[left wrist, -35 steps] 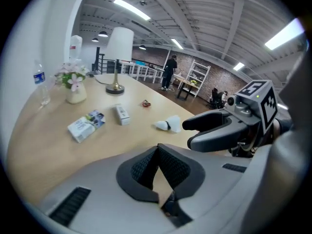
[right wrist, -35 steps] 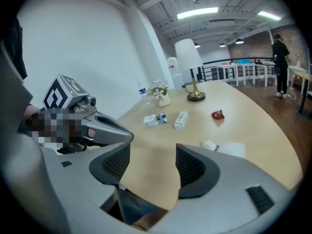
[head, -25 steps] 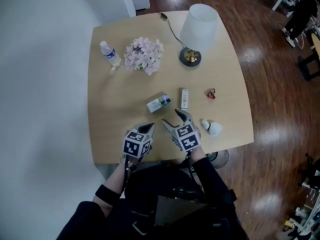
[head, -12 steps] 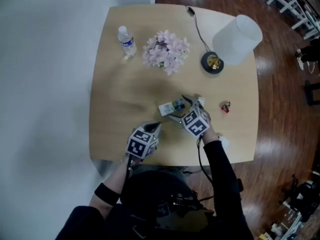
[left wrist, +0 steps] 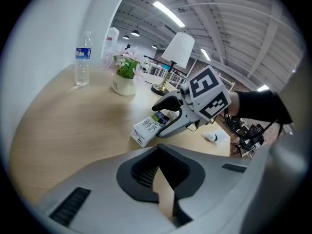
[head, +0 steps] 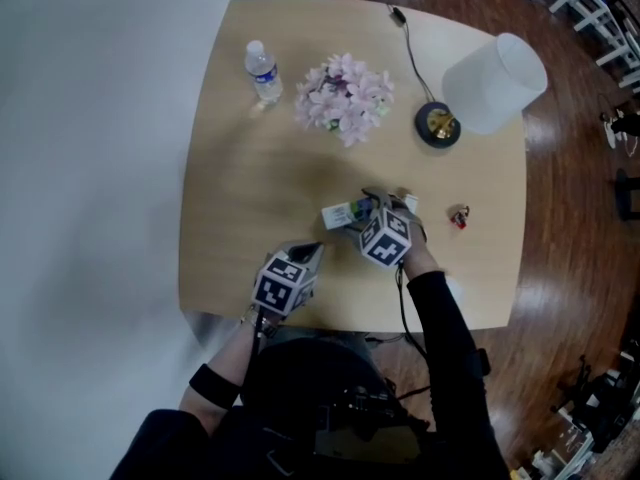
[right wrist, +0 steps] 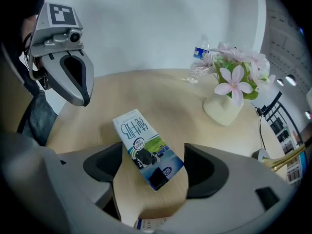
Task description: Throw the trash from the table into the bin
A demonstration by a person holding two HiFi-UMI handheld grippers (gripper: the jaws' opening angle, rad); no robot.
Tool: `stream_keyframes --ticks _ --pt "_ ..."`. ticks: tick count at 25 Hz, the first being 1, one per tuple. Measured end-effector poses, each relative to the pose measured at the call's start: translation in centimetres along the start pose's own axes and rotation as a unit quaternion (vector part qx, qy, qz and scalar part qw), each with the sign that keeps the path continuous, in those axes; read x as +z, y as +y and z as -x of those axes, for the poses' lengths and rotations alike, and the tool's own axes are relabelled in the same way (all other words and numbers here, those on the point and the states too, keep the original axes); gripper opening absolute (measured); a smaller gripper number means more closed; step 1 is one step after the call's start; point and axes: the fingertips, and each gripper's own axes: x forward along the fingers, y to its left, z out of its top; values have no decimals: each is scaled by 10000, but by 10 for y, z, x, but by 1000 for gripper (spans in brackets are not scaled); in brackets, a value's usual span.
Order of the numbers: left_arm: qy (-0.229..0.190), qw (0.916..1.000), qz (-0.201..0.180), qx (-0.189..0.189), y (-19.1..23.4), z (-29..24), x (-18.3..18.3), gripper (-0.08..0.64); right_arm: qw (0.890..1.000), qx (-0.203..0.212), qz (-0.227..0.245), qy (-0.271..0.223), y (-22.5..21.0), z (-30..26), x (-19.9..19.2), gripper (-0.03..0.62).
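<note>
Wooden surface [head: 240, 168] bearing the trash. Right gripper [right wrist: 153, 173], frame centre, has just been opening its jaws. They stand wide astride the flat-lying milk carton [right wrist: 144, 152] without pressing it, apparently placed for a grasp. Left gripper [head: 308, 253], lower left: jaws together, empty, held aside.

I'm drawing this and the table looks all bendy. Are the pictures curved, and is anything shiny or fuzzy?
Head view: the edges of the table bow outward and the wood floor gleams. Left gripper view: a round fisheye picture with black corners, the ceiling lights glaring. Right gripper view: round too, the milk carton sharp in the middle, things bending near the rim.
</note>
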Motion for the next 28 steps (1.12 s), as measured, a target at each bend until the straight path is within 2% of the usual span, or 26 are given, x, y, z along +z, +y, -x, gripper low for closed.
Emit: stream_keyframes --ticks 4,7,11,15,17,21,25,28 --pt "43 10000 22 58 2 3 -6 0 9996 -133 155 197 3 4 0 366" --pt "45 9999 34 102 5 7 -8 0 9994 -262 145 161 5 11 9 311" --pt "6 9999 -21 132 4 13 -6 0 9992 -363 -185 24 12 19 9 260" --pt "-38 9998 -164 123 -7 19 -2 0 9952 -391 -852 -273 25 43 7 247" --pt "-17 9994 -336 100 -15 21 -1 0 9891 -386 -1337 -492 34 64 9 245" --pt "97 9972 -741 5 -40 24 -3 0 9676 -166 -2351 -910 63 103 2 245" --pt "229 9945 -1005 -189 -72 18 -11 0 9473 -154 -3021 -1055 88 127 -32 241" --pt "323 9920 -1171 -344 -101 12 -15 0 9349 -162 -3334 -1205 102 148 -51 241"
